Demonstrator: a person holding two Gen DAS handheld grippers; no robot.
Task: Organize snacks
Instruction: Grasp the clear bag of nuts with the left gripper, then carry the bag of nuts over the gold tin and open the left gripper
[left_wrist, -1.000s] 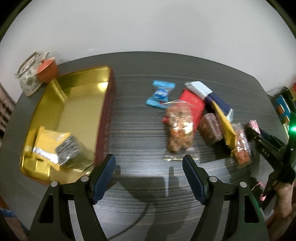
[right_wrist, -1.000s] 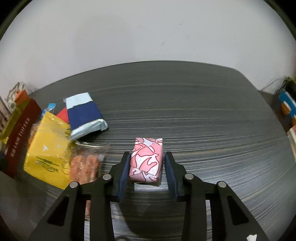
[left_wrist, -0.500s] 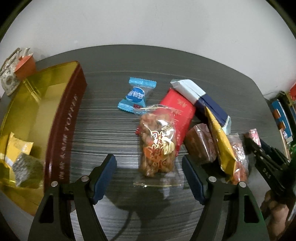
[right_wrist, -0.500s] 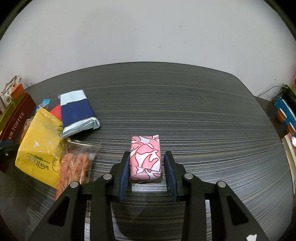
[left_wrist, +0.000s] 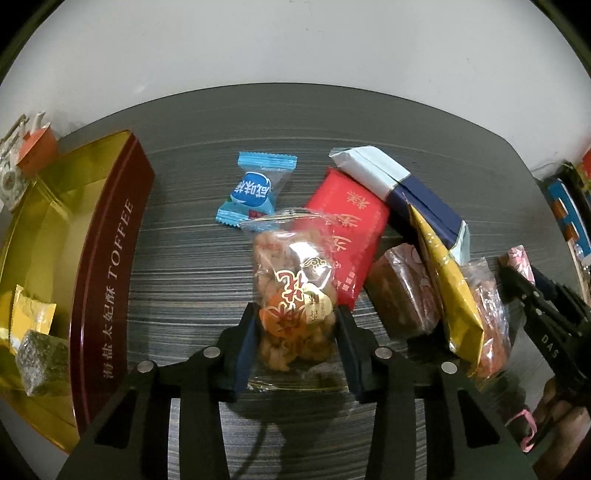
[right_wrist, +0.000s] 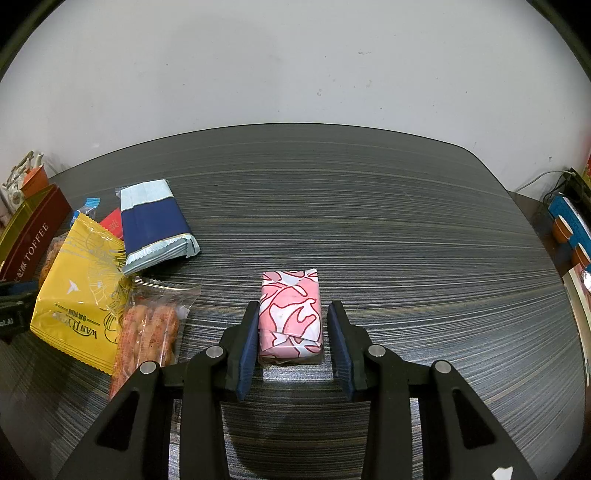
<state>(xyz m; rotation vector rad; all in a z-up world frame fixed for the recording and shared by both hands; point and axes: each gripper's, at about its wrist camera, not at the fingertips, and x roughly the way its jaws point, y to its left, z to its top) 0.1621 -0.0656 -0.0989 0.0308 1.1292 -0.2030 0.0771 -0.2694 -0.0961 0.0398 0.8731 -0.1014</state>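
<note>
Now, from the left wrist camera, the left gripper (left_wrist: 295, 334) has its two blue pads pressed against the sides of a clear bag of fried snacks (left_wrist: 295, 306), which lies on the dark striped worktop (left_wrist: 192, 266). Only this view shows the inside of the gold toffee tin (left_wrist: 110, 258): two wrapped pieces sit in its near corner, one gold (left_wrist: 31, 319) and one grey-green (left_wrist: 42, 362). It alone also shows the blue candy (left_wrist: 255, 192) in full, the red packet (left_wrist: 351, 229) under the bag's far end, and a brown wrapped cake (left_wrist: 404, 291). The right gripper (left_wrist: 517, 271) appears at the right edge, with a pink tip between its fingers.

From the right wrist camera, that pink thing is a single pink-and-white wrapped block (right_wrist: 290, 314) standing on the worktop between the right gripper's pads; the left pad touches it, while a thin gap shows at the right pad, so the gripper is narrow around it and I cannot tell if it is clamped. Left of it lie one yellow packet (right_wrist: 79, 299), one navy and pale-blue packet (right_wrist: 153, 225) and one clear bag of orange twists (right_wrist: 147, 332), overlapping. The whole right half and far stretch of the worktop lie bare up to the rounded edge, well apart from the heap; the tin hugs the left edge.
</note>
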